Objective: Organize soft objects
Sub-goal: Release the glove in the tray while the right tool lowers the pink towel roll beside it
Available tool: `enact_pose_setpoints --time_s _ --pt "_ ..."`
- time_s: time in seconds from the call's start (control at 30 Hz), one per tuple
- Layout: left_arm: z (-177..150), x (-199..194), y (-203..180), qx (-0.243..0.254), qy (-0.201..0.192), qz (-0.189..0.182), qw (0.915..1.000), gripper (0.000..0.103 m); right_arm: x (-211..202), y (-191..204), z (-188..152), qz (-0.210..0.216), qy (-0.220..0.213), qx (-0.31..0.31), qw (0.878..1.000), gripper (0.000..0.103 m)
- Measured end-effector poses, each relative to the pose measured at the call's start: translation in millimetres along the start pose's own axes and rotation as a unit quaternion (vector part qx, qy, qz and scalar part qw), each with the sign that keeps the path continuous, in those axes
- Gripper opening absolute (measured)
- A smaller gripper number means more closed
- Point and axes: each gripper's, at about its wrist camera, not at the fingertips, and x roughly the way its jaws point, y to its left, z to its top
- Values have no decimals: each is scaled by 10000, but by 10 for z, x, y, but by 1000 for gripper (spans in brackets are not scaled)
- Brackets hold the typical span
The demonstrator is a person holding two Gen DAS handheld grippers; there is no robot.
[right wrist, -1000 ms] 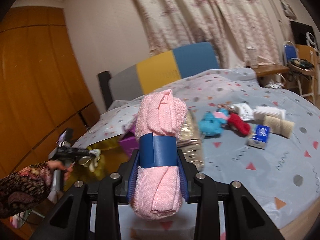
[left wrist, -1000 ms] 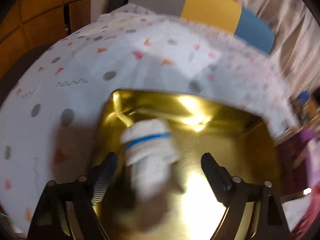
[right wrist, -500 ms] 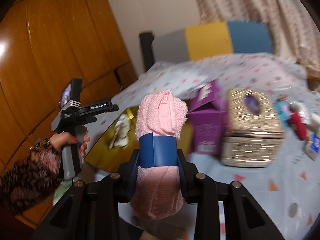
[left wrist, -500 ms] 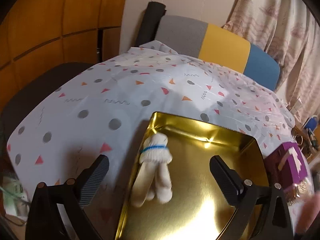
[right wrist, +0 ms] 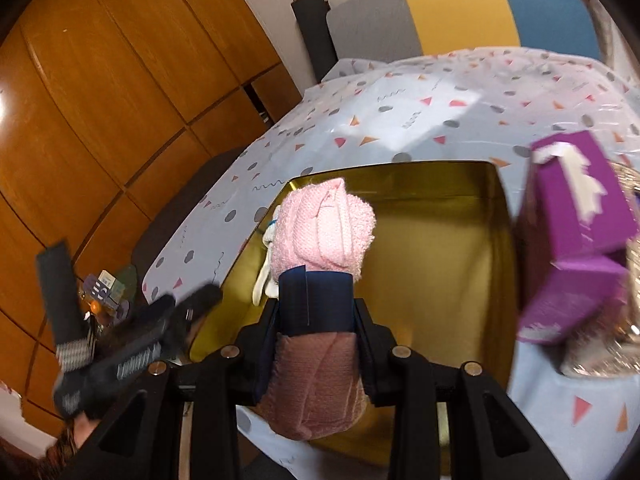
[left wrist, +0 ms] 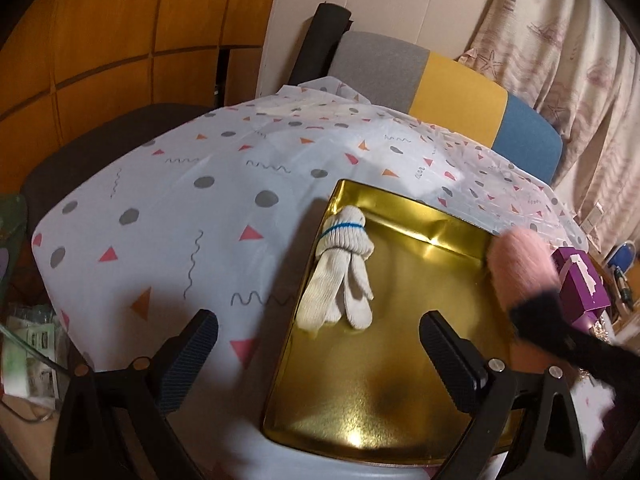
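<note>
Left wrist view: the left gripper (left wrist: 318, 340) stands with its jaws spread wide, having just been opening, and nothing sits between them. One finger hangs over the patterned tablecloth (left wrist: 192, 208) at lower left, the other over the gold tray (left wrist: 360, 420) at lower right. The rolled white gloves (left wrist: 340, 268) lie apart from the pads, inside the tray against its left wall at frame centre; the bundle's long axis runs from the banded cuff at the upper end down to the fingers, which point toward the lower edge of the frame (slightly splayed).

From the right edge the right gripper comes in blurred, carrying the pink rolled towel above the tray's upper right corner, beside a purple box (left wrist: 582, 288).

In the right wrist view, the right gripper (right wrist: 316, 300) is clamped on the pink rolled towel (right wrist: 326, 232), its pads pressing a dark blue band (right wrist: 316, 300) wrapped round the roll. The towel's long axis runs up the frame, folded end toward the top, over the tray's left half. At lower left a hand (right wrist: 80, 424) holds the left gripper's handle.
</note>
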Motion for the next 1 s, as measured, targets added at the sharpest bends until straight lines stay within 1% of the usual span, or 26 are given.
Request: enact_pose_setpoints --time_s 0.13,0.23,0.4,0.5,0.7,0.87,0.93,1.0 --pt "-36 -28 83 -101 0 11 9999 102 298 -3 195 -72 140 105 9998 35" --pt "-62 -44 150 -176 -17 80 9998 102 525 -52 334 -73 239 338 9991 35" --pt "-100 -63 260 -361 24 80 9993 102 882 -125 490 -154 466 625 9968 35" --pt "-122 -64 298 -446 77 32 9990 102 1049 -124 566 -208 537 639 9963 35" --pt "-135 -28 324 -463 172 28 9988 102 1301 -87 680 -307 611 586 9959 36" --pt "-173 -19 357 -540 215 54 9983 102 1508 -124 701 -400 707 580 9950 37" --pt "-191 -13 362 -560 237 72 9981 102 1524 -155 703 -437 640 589 9952 38" --pt "-207 -2 367 -583 280 92 9979 102 1476 -191 706 -342 536 680 9957 42"
